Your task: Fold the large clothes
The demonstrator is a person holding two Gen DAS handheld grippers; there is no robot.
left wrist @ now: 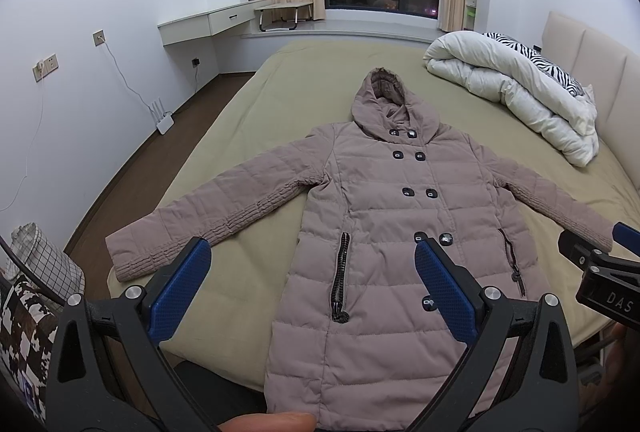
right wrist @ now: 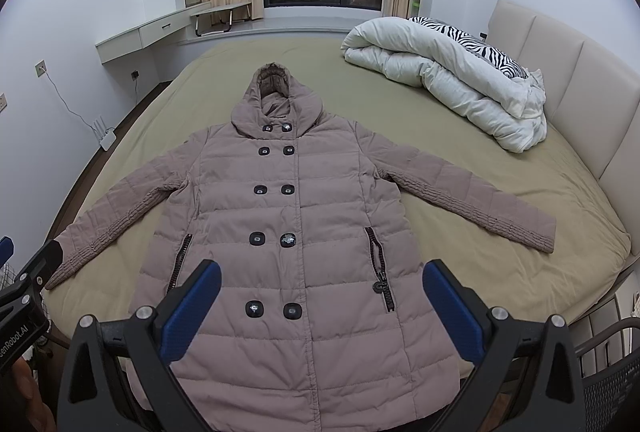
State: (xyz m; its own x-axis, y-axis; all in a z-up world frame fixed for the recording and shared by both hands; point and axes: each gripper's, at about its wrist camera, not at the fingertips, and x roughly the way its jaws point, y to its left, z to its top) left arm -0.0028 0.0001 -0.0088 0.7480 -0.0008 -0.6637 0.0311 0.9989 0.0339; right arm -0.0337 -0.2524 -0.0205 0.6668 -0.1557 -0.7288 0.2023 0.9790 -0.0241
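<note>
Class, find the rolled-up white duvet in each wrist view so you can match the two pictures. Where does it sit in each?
Left wrist view: white duvet at upper right, on the bed beside the headboard.
Right wrist view: white duvet upper right of centre, again by the headboard.
Shared landmark: the coat's hood, pointing toward the window.

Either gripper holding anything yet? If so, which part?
Nothing held. Left gripper and right gripper are both open, with nothing between the fingers, above the coat, which lies flat and unfolded on the bed.
</note>
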